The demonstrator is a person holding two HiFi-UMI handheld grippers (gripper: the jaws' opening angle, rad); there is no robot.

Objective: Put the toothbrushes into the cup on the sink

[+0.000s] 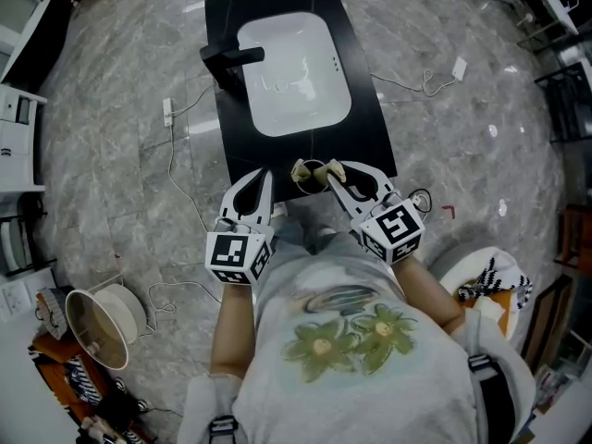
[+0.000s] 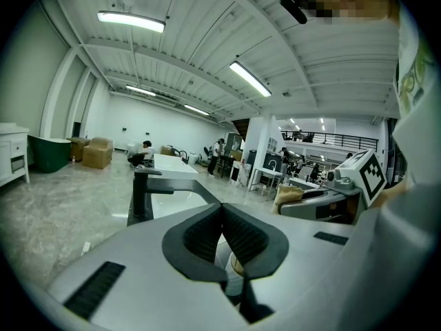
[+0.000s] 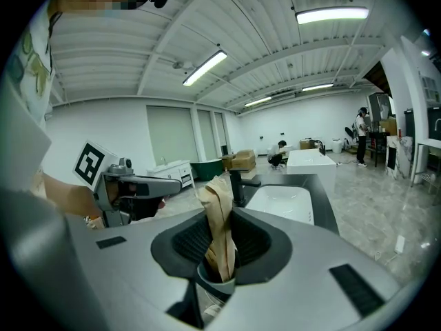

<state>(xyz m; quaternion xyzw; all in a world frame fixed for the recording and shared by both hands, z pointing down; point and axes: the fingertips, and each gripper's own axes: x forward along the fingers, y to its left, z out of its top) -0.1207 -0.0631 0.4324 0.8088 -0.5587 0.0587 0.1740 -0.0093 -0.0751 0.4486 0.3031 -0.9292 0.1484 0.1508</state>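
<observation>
My right gripper is shut on a crumpled brown paper packet, held just above the near edge of the black sink counter. In the right gripper view the packet stands upright between the pads of that gripper. My left gripper hovers beside it at the counter's near edge, shut with nothing in it; its pads touch. The white basin and black faucet lie beyond. I see no cup on the counter.
A white cable with a power strip trails over the marble floor left of the counter. A round white fan stands at the lower left, white cabinets at the far left, and a cable with a plug at the right.
</observation>
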